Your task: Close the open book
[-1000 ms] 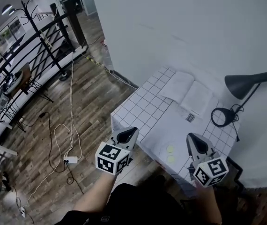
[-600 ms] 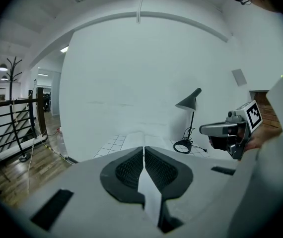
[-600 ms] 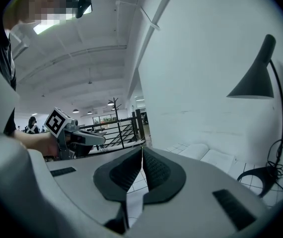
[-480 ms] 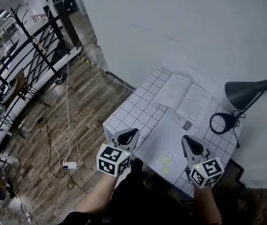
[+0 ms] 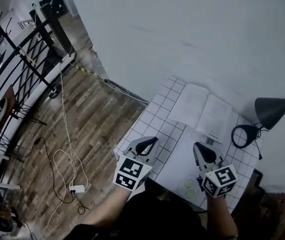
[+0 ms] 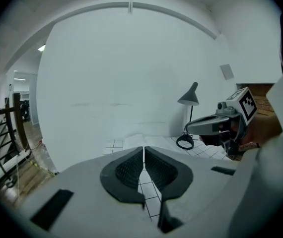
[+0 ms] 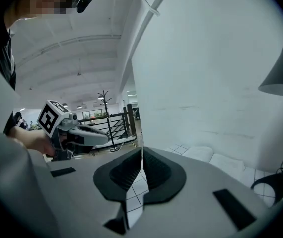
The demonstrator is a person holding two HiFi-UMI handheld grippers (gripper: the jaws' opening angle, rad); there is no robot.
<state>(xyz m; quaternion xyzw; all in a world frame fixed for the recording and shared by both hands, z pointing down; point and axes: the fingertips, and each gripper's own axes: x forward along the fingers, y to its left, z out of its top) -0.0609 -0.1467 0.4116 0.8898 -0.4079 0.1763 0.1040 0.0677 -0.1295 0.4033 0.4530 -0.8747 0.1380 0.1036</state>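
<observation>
**A:** Where is the book?

**B:** The open book with white pages (image 5: pixel 202 115) lies flat, pages up, at the far side of the white grid-tiled table (image 5: pixel 155 115), close to the plain white wall (image 5: pixel 182 29). Both halves are spread out side by side.

**A:** What stands near it?

**B:** A dark grey desk lamp with a cone shade (image 5: pixel 277 109) stands to its right. The lamp's black ring-shaped base (image 5: pixel 243 135) sits just beside the right page. A small printed card (image 5: pixel 210 140) lies by the book's near edge.

**A:** And the grippers?

**B:** The grey left gripper (image 5: pixel 152 141) hangs over the table's near left edge and points toward the book. Its own view shows the two ribbed black pads pressed together with nothing between them. The grey right gripper (image 5: pixel 197 148) is over the near part of the table, its pads also pressed together on nothing. Both tips are well apart from the book. Each gripper carries a cube with black-and-white square markers.

**A:** Anything else on the table?

**B:** Two pale green round discs (image 5: pixel 189 184) lie just beside the right gripper's cube in the head view.

**A:** And around the table?

**B:** To the left is a brown wooden plank floor (image 5: pixel 82 119) with a loose white cable (image 5: pixel 62 149) on it. A black metal railing (image 5: pixel 27 59) runs beyond that.
</observation>
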